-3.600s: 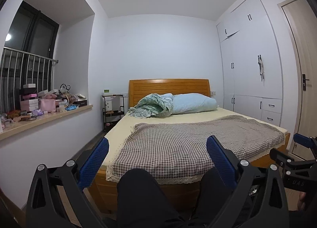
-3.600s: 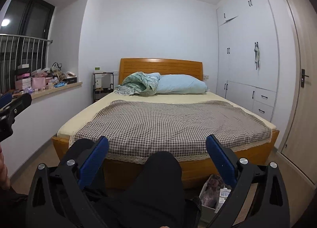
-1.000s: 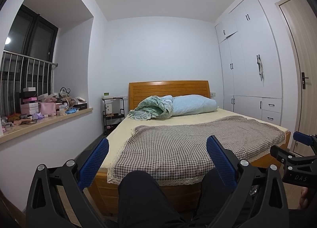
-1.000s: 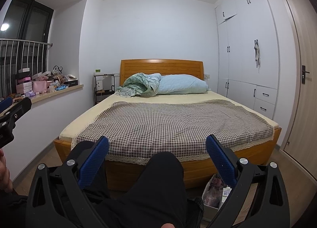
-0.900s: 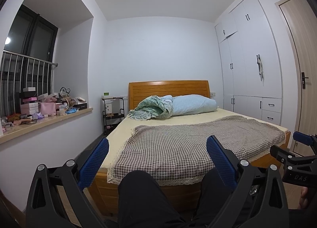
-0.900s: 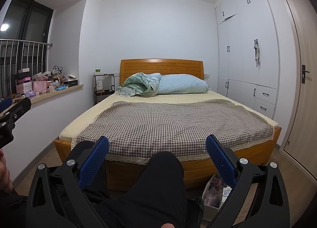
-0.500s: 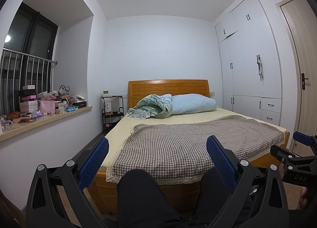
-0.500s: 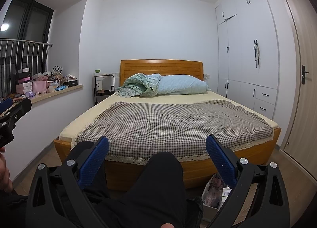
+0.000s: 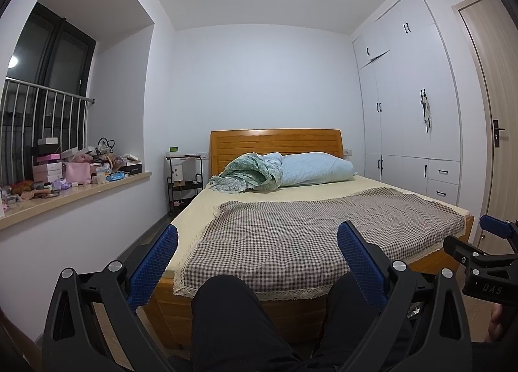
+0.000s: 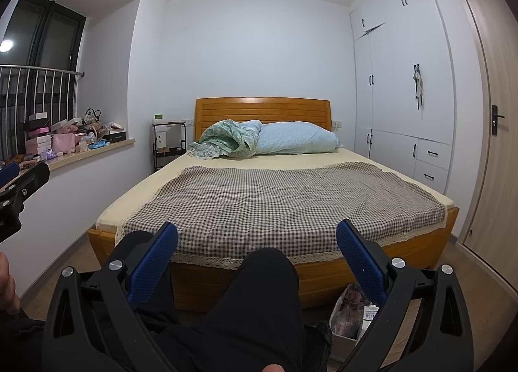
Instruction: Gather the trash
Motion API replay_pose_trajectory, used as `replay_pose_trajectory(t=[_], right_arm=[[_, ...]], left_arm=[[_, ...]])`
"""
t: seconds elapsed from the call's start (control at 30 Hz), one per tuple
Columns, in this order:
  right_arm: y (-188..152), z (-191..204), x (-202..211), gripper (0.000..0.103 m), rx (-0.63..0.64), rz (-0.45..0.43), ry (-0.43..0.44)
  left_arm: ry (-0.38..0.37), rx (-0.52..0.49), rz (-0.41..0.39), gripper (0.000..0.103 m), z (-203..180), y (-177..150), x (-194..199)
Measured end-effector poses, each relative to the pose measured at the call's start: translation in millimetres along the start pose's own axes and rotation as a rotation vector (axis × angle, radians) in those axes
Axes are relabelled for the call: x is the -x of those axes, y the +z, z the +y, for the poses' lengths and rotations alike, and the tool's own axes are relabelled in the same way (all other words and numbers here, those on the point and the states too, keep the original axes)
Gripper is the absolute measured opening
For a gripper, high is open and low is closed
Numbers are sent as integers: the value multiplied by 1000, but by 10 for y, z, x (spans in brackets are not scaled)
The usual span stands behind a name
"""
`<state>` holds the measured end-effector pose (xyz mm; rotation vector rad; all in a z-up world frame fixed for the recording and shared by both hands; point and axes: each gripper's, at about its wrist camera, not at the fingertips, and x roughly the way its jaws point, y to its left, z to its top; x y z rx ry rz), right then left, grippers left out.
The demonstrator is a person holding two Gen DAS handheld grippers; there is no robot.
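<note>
Both hand-held grippers — left [image 9: 257, 262], right [image 10: 256, 260] — gape wide, holding nothing, above dark-trousered knees [image 10: 262, 278]. Ahead stands the bed [image 10: 278, 197] (checked cover); a box of trash [image 10: 351, 310] sits on the floor by its foot.

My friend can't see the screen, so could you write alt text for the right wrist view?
An open two-fingered tool with blue pads points at a wooden bed covered by a checked blanket, with the holder's dark-trousered knees just below it. A box of rubbish sits on the floor at the bed's foot, lower right.
</note>
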<state>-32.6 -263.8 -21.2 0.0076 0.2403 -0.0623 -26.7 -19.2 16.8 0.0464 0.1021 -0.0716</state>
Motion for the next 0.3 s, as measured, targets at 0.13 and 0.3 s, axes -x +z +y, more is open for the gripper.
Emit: replay_pose_trajectory(t=[0.13, 0.3], right_arm=[[-4, 1, -11, 94, 0, -1, -3], [10, 7, -66, 94, -2, -16, 12]], left_arm=[[-15, 17, 27, 96, 17, 6, -51], [-25, 22, 74, 96, 22, -35, -219]])
